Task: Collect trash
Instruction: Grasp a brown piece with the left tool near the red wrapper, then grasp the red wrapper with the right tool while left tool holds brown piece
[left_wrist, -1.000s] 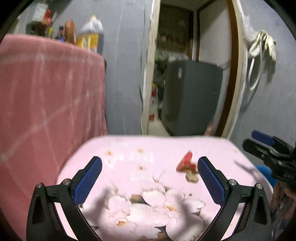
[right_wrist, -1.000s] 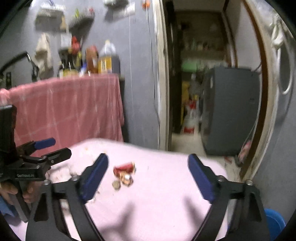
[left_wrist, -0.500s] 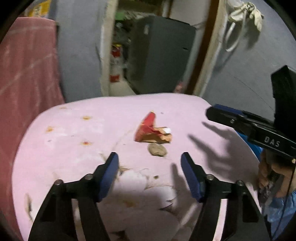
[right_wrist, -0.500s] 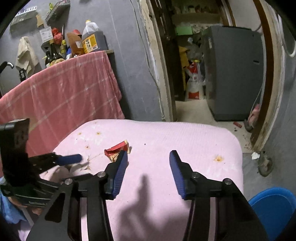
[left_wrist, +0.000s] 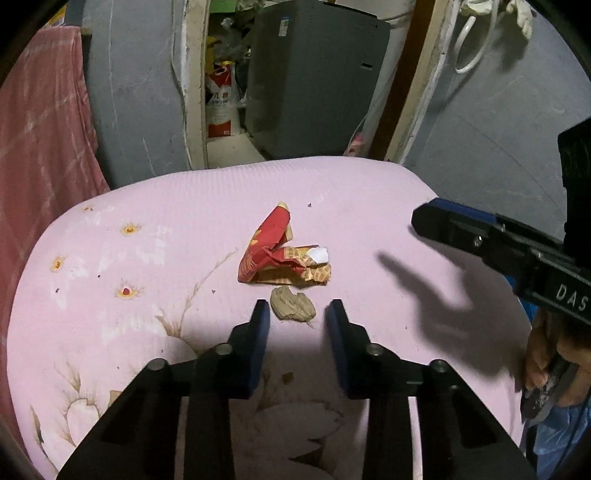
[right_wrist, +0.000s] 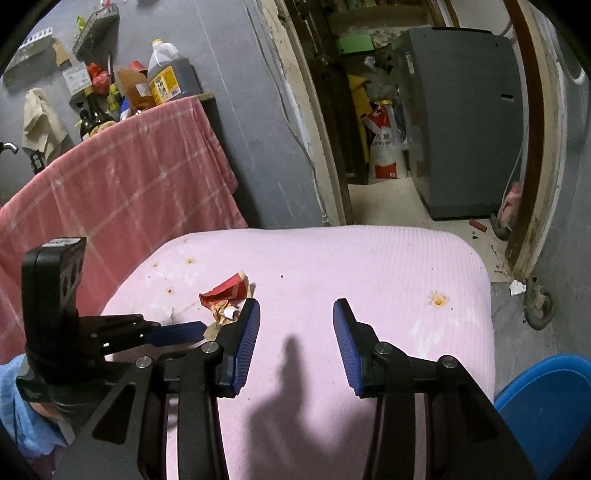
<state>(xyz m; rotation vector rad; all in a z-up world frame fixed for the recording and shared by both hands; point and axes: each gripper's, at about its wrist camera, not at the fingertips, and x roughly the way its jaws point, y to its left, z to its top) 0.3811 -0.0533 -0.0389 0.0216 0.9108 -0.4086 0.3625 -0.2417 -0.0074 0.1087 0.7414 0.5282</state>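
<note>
Left hand-held gripper (left_wrist: 297, 308) closing, nothing gripped, w/ tan scrap (left_wrist: 293, 304) near tips; blue bin (right_wrist: 550, 402) contents hidden.

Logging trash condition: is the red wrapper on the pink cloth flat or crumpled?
Crumpled. The red wrapper is bent into a V with creased, torn ends, lying on the pink cloth beside a tan scrap.

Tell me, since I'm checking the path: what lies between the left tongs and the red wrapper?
A small tan lump lies just ahead of the closing left tongs, short of the red wrapper. The left wrist view shows it.
</note>
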